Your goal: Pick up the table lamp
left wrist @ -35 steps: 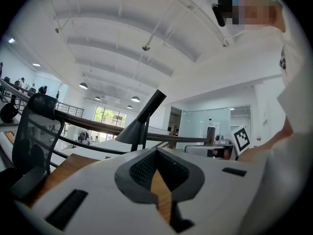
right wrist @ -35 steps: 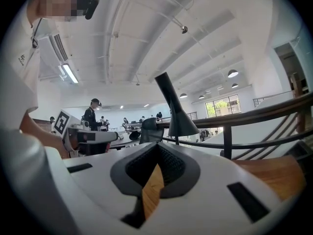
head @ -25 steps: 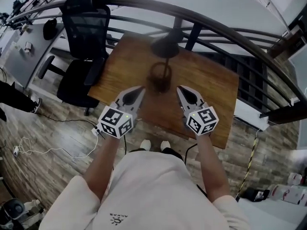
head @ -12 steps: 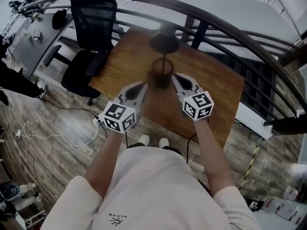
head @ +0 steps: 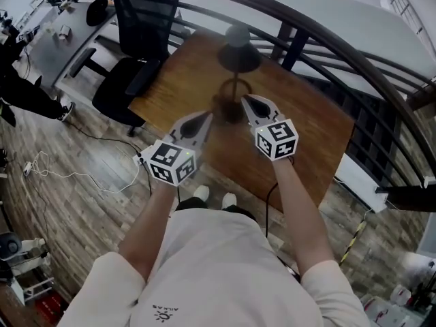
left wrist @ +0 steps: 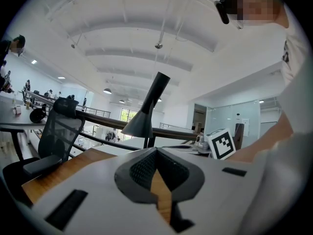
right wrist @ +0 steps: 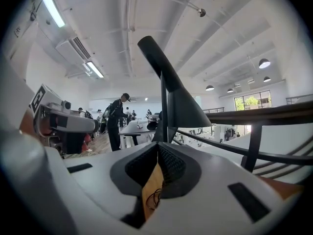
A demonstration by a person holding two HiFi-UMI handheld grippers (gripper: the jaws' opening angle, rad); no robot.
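Beside table lamp (head: 238, 56), left gripper (head: 205, 116) mirrors right gripper (head: 247, 101).

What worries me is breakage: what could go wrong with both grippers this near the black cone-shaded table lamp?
The left gripper and right gripper are both shut; pushed on, they might nudge the black cone-shaded table lamp, not grasp it. Its slim stem carries the shade high, so it may tip. A dark railing runs along the brown wooden table's far side; a toppling lamp could strike it.
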